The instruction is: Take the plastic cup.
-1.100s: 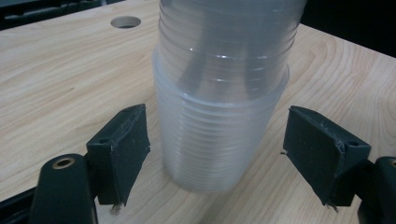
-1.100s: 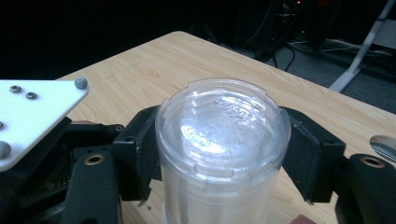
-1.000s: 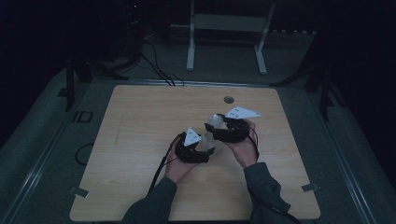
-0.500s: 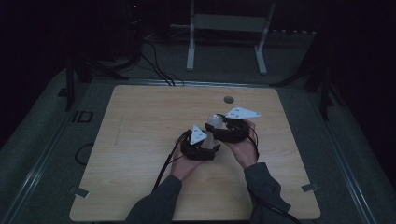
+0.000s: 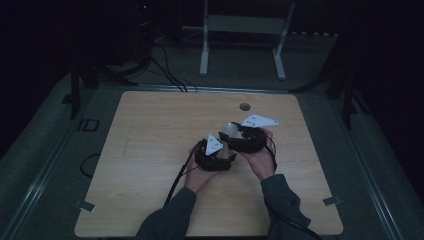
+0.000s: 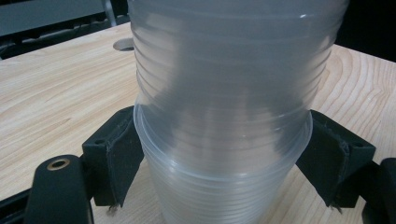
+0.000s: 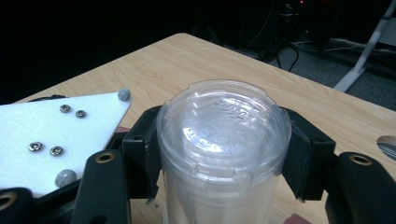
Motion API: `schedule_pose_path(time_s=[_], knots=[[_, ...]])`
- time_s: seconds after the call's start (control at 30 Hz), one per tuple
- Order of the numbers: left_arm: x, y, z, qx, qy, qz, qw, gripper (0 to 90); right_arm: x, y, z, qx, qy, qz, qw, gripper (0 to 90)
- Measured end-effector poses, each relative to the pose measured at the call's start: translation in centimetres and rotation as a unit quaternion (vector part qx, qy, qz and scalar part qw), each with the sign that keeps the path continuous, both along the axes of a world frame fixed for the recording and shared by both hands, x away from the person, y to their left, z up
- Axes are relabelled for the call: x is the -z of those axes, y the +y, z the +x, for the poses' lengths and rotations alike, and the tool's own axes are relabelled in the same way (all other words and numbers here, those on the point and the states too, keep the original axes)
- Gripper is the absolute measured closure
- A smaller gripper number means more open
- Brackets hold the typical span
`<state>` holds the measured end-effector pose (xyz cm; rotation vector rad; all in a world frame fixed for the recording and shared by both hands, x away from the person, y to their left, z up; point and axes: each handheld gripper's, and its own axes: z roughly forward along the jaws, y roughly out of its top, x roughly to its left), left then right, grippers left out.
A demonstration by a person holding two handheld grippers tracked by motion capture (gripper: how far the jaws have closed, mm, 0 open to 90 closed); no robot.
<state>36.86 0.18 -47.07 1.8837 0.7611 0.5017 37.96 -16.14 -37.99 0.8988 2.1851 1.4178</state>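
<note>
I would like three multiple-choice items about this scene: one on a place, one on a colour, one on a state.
1. Where is the stack of cups?
A. middle of the table
B. on the floor
C. at the table's left edge

2. What colour are the cups?
A. red
B. clear
C. black

3. How does the right hand-held gripper stand?
A. wide open, away from the cups
B. lying loose on the table
C. closed on the stack's upper end

Answers: 1 A, the high view shows the stack near the table's centre. 2 B, the wood shows through the cups in the left gripper view. 3 C, both pads press the cup's sides.
</note>
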Motion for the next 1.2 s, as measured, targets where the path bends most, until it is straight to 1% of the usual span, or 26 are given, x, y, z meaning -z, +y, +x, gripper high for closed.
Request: schedule_pose_path(time_s=[0.23, 0.5, 0.63, 0.9, 1.07, 1.13, 1.2], knots=[[0.0, 0.0, 0.0, 0.0, -0.001, 0.0, 1.0, 20.6, -0.2, 0.0, 0.0, 0.0, -0.002, 0.0, 1.0, 38.8], [0.0, 0.0, -0.1, 0.004, -0.001, -0.002, 1.0, 20.6, -0.7, -0.2, 0.0, -0.001, -0.005, 0.011, 0.9999, 38.7], [0.0, 0.0, -0.1, 0.003, -0.002, 0.001, 1.0, 20.5, -1.0, -0.3, 0.0, 0.0, -0.006, 0.014, 0.9999, 38.7], [0.1, -0.1, -0.2, 0.001, -0.002, 0.0, 1.0, 20.4, -1.9, -0.4, 0.0, 0.0, -0.014, 0.021, 0.9997, 38.8], [0.1, -0.1, -0.2, 0.001, -0.001, 0.002, 1.0, 20.1, -2.3, -0.4, 0.0, 0.0, -0.017, 0.025, 0.9995, 38.7], [0.1, -0.1, -0.2, -0.003, -0.001, 0.002, 1.0, 19.0, -2.6, -0.4, -0.1, 0.0, -0.019, 0.026, 0.9995, 38.8], [0.1, -0.1, -0.2, -0.002, 0.006, 0.002, 1.0, 16.8, -2.8, -0.3, -0.1, 0.0, -0.021, 0.029, 0.9993, 38.7]])
